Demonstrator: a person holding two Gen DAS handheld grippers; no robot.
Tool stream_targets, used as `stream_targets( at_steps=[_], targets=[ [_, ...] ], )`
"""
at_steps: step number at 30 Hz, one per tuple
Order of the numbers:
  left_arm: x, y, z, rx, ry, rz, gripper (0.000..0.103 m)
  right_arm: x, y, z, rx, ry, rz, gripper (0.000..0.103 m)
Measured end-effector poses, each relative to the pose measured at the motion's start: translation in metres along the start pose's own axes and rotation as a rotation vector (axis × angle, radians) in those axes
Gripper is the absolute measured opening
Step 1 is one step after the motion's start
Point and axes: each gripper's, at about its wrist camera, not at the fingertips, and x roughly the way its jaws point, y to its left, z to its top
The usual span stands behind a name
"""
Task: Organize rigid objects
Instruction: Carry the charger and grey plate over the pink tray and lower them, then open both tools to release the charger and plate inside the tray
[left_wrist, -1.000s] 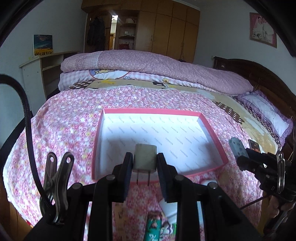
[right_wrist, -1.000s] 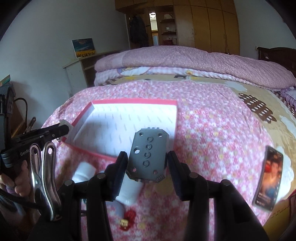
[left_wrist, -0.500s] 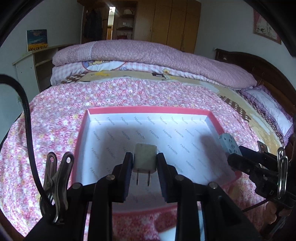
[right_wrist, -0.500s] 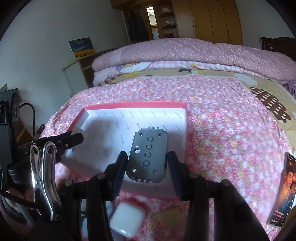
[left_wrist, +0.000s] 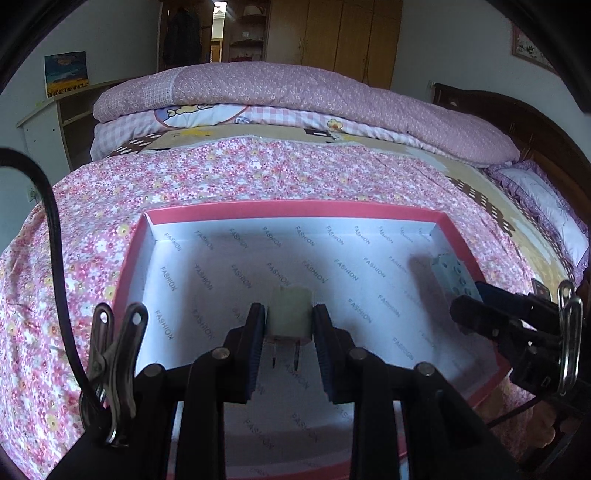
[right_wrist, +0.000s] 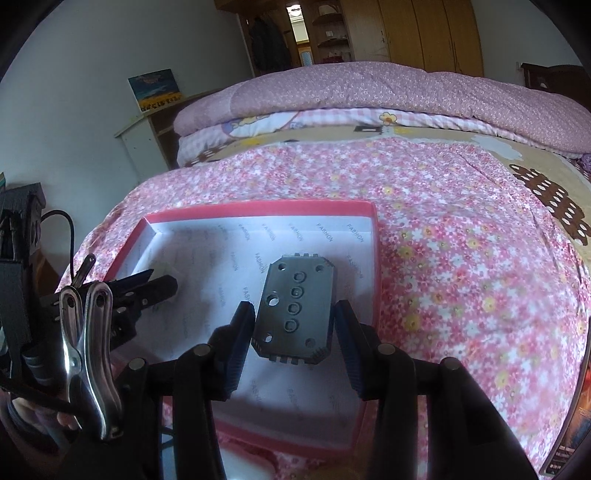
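A shallow pink box with a white "FASHION"-printed floor lies on the flowered bedspread. My left gripper is shut on a small white plug adapter, prongs pointing down, held over the box's middle. My right gripper is shut on a grey metal plate with round holes, held over the box near its right wall. In the left wrist view the right gripper and its grey plate show at the box's right side. The right wrist view shows the left gripper at the left.
The bed carries a folded pink quilt at the back and a pillow on the right. A photo card lies at the bedspread's right edge. A white shelf unit stands left of the bed, wardrobes behind.
Both grippers have moved forward and down, from in front of the box's near edge to over its white floor, each still gripping its object. The small items on the bedspread have dropped out of view.
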Motion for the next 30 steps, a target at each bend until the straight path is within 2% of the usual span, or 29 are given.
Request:
stream_targets(
  at_steps=[7,20,30],
  targets=[
    [0.006,-0.005,-0.002,0.026,0.003,0.021,0.028,0.007,-0.002,-0.001,0.009,0.012,0.006,0.046],
    [0.006,-0.009,-0.005,0.023,0.018,0.049,0.049,0.007,-0.004,-0.002,0.039,0.023,0.041,0.046],
    [-0.003,-0.007,-0.009,0.0,0.026,0.053,0.05,0.0,0.0,-0.005,0.033,0.016,0.037,0.051]
  ],
)
